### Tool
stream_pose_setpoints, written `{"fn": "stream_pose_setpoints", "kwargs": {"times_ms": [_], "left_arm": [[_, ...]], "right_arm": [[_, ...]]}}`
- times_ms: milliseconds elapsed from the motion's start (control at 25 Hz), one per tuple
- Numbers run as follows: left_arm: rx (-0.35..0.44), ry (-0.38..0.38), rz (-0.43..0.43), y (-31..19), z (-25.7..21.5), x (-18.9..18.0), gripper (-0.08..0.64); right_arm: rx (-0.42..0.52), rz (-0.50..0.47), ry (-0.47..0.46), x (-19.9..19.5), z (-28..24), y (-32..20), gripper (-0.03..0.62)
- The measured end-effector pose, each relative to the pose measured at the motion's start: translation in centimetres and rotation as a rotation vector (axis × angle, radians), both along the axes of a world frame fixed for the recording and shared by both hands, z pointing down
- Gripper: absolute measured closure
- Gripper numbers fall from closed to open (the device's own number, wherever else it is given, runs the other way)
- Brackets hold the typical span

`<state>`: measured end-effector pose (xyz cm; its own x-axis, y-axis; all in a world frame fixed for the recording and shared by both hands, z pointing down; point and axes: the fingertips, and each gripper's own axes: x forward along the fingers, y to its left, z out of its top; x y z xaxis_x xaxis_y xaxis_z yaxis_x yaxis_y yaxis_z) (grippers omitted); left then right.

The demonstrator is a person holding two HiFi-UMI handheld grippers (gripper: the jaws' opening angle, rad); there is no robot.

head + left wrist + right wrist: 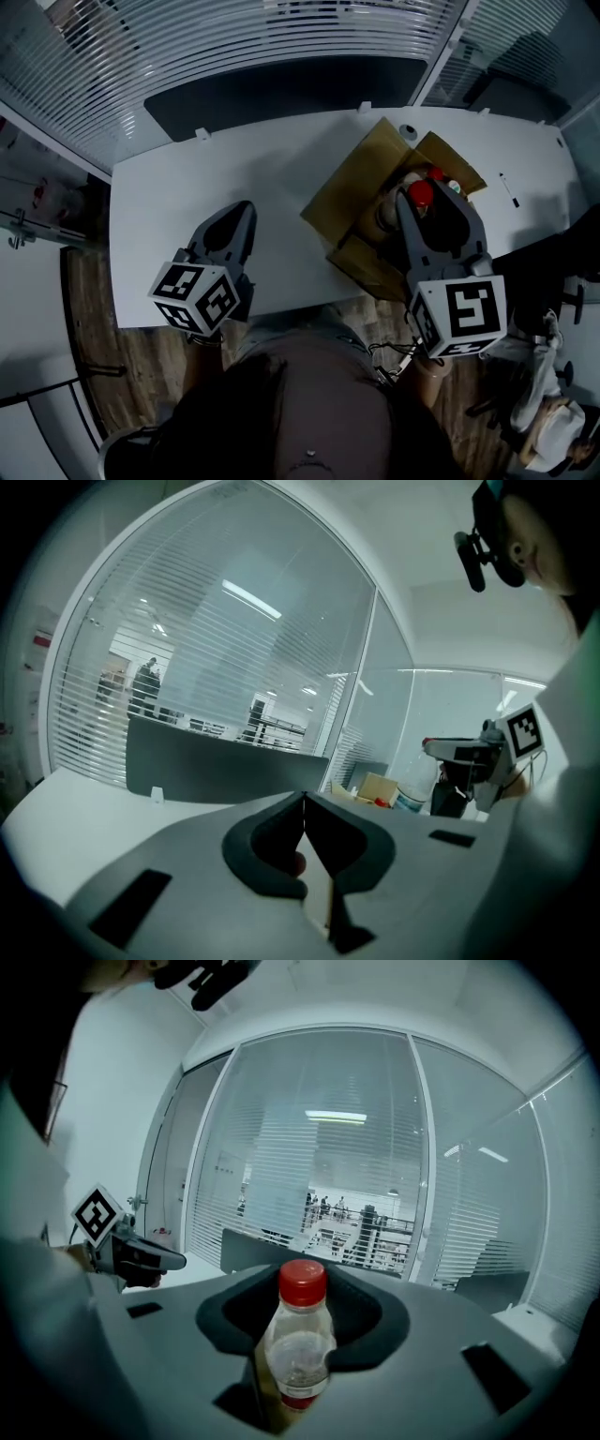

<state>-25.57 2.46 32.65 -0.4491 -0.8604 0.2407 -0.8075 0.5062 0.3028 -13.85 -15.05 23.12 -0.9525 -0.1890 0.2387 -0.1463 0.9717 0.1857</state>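
My right gripper [415, 199] is shut on a clear plastic bottle with a red cap [298, 1349], held upright between the jaws. In the head view the bottle's red cap [421, 192] shows above an open cardboard box [352, 192] on the white table [187, 197]. More bottles [437, 174] stand inside the box. My left gripper [242, 214] hovers over the table's front left part, jaws together with nothing between them. In the left gripper view its jaws [304, 832] meet in a thin line.
A dark panel [281, 89] runs along the table's far edge, with glass walls and blinds behind. A pen [509, 189] lies at the table's right end. Wooden floor and a chair base [28, 230] show at the left.
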Motion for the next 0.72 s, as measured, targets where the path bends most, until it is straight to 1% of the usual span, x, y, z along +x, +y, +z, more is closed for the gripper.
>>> {"fn": "stream_pose_setpoints", "kwargs": {"times_ms": [160,360,520,720], "left_arm": [[0.011,-0.001,-0.029,1.5,-0.2,-0.3,0.551],[0.020,0.000,-0.062,3.6,-0.3,-0.8,0.551],[0.024,0.001,-0.114,5.8,-0.3,-1.3,0.551],[0.018,0.003,-0.184,8.8,-0.3,-1.7,0.551]], "right_arm": [[0.016,-0.070,-0.048,-0.7,-1.7,2.0,0.423],[0.038,-0.123,-0.068,-1.7,-2.9,4.5,0.423],[0.038,-0.189,-0.076,-3.0,-3.2,6.5,0.423],[0.032,-0.248,-0.080,-4.4,-3.1,8.6,0.423]]}}
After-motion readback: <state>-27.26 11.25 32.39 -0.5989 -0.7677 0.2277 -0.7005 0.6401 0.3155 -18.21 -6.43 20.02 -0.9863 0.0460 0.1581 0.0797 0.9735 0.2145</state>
